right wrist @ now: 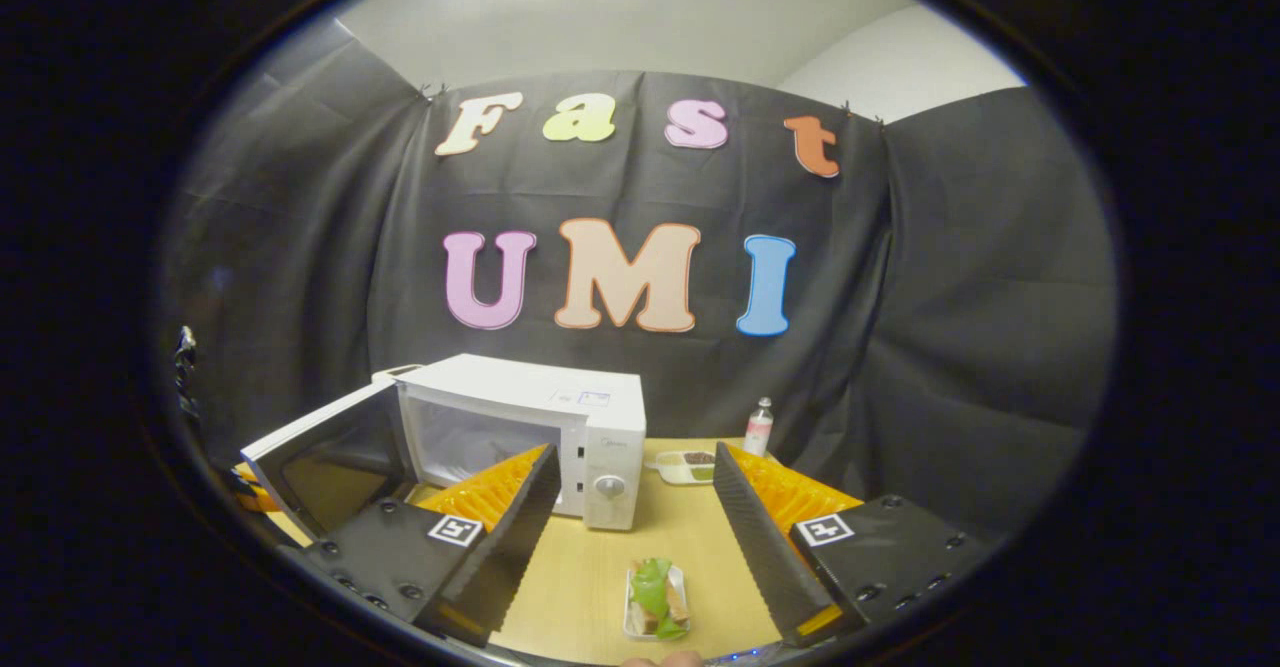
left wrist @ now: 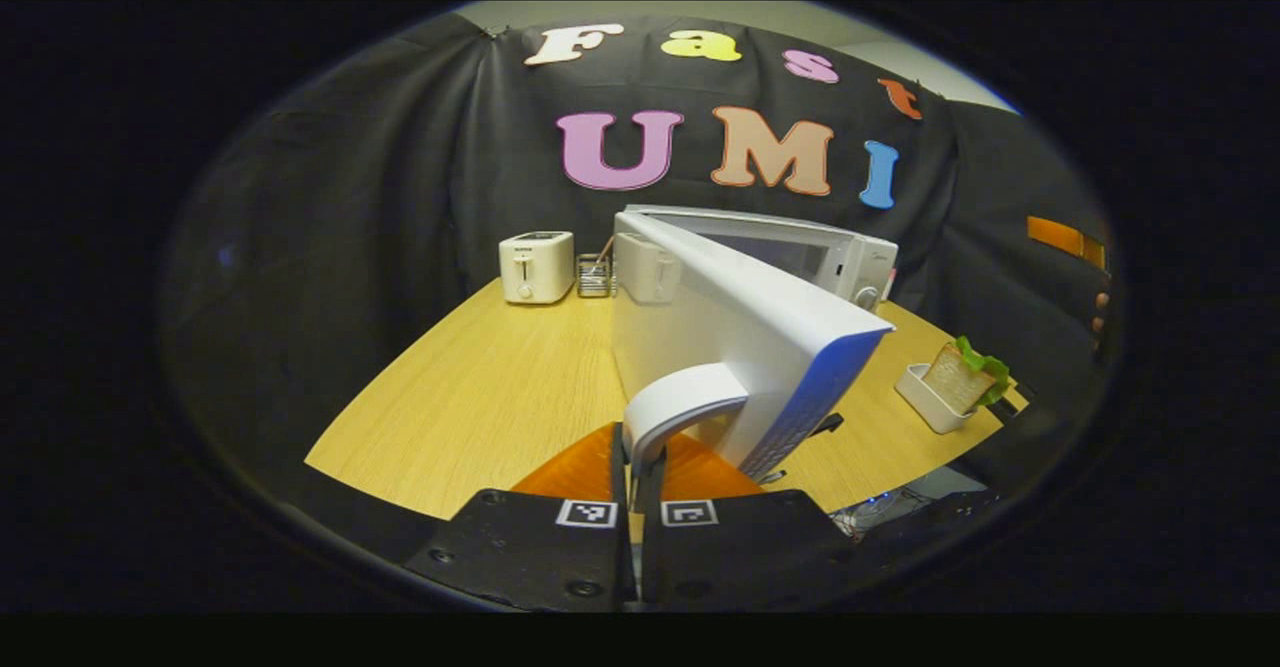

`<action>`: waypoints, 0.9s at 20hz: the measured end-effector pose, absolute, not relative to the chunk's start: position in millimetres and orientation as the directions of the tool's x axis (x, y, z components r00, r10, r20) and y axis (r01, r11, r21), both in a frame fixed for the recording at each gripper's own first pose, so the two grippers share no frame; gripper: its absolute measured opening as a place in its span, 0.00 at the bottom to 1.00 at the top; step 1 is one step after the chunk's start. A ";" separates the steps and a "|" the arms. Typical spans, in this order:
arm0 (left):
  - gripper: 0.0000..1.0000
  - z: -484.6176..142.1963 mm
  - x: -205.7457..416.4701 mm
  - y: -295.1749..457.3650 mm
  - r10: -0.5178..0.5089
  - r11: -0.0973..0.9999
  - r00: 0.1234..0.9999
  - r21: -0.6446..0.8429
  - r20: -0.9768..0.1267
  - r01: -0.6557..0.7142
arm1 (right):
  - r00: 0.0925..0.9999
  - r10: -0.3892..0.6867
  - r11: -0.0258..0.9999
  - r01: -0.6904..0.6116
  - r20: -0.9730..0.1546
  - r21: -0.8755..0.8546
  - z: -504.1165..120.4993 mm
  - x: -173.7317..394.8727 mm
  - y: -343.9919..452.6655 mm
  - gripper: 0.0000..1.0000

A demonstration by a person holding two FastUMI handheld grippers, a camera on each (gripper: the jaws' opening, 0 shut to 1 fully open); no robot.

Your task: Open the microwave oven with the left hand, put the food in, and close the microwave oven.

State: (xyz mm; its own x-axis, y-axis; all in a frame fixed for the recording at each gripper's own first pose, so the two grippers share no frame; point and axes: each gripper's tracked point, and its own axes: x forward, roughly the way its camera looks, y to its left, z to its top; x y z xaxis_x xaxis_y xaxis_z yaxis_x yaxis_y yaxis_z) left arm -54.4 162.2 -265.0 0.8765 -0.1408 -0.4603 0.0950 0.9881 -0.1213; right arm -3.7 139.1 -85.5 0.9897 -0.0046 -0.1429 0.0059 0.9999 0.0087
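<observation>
Directly ahead of the right hand-held gripper (right wrist: 632, 537) lies the food, a small white rectangular tray holding a slice of toast and a green lettuce leaf (right wrist: 657, 599), resting on the pale wood-grain table (right wrist: 590, 587) between and just below the two widely spread fingers, which grip nothing. The tray's long axis runs roughly along that gripper's line of sight, so a straight descent would, by the look of it, bring the fingers down on its two long sides. Beyond the tray and to the left in the right gripper view stands the white box-shaped microwave oven (right wrist: 560, 417), its door (right wrist: 320, 457) swung out wide on the left and the cavity exposed, so the food would have to travel forward and leftward to reach the opening. The left hand-held gripper (left wrist: 637, 467) has its fingers closed on the door's curved white handle (left wrist: 680, 402), pinching it near the lower end, and holds the door edge-on in the left gripper view. From that side the tray sits well off to the right, past the door, so the right hand is clearly the nearer one for the pickup. Farther back on the table stand a white toaster (left wrist: 537, 267), a small clear bottle (right wrist: 759, 427) and a shallow dish (right wrist: 690, 465).
</observation>
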 end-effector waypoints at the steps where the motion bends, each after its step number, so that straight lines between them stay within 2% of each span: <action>1: 0.05 -267.6 -52.4 164.3 -0.134 0.988 0.878 -0.125 -0.460 0.085 | 0.989 -0.004 1.000 0.006 -0.146 0.009 -86.5 -3.1 140.0 0.97; 2: 0.22 -269.1 -53.4 164.2 -0.137 0.987 0.877 -0.141 -0.461 0.080 | 0.989 -0.001 1.000 0.002 -0.149 0.007 -87.3 -1.9 142.0 0.97; 3: 0.35 -269.3 -53.5 164.9 -0.135 0.986 0.880 -0.148 -0.456 0.075 | 0.989 0.002 1.000 -0.002 -0.151 0.001 -87.9 0.1 142.9 0.97; 4: 0.57 -268.2 -54.2 164.1 -0.132 0.987 0.882 -0.141 -0.452 0.076 | 0.988 0.004 1.000 -0.005 -0.157 -0.006 -91.3 1.8 143.3 0.97; 6: 0.66 -266.0 -55.8 162.9 -0.122 0.991 0.888 -0.097 -0.443 0.087 | 0.984 0.010 1.000 -0.012 -0.179 -0.010 -100.0 3.1 144.5 0.97; 12: 0.70 -234.6 -68.9 166.7 -0.119 0.993 0.912 -0.046 -0.393 0.110 | 0.964 0.013 0.999 -0.022 -0.264 -0.030 -143.0 3.8 138.4 0.97; 14: 0.75 -216.8 -76.1 162.7 -0.131 0.991 0.920 -0.077 -0.370 0.110 | 0.954 0.019 0.999 -0.031 -0.299 -0.035 -161.0 5.2 136.7 0.98; 16: 0.77 -185.2 -78.7 164.6 -0.111 0.989 0.950 -0.122 -0.291 0.078 | 0.940 0.029 0.998 -0.044 -0.341 -0.035 -181.2 5.4 135.5 0.97; 18: 0.77 -161.7 -76.9 165.9 -0.083 0.990 0.962 -0.131 -0.259 0.050 | 0.922 0.029 0.997 -0.055 -0.385 -0.056 -203.4 5.7 132.2 0.98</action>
State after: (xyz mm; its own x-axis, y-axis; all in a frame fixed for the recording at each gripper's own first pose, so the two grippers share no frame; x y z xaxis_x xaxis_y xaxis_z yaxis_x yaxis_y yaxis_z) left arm -76.9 165.9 -161.7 0.9624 -0.0830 -0.2587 0.0502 0.9901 -0.1310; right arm 5.7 132.2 -203.4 0.9225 0.0289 -0.3850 -0.0546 0.9969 -0.0561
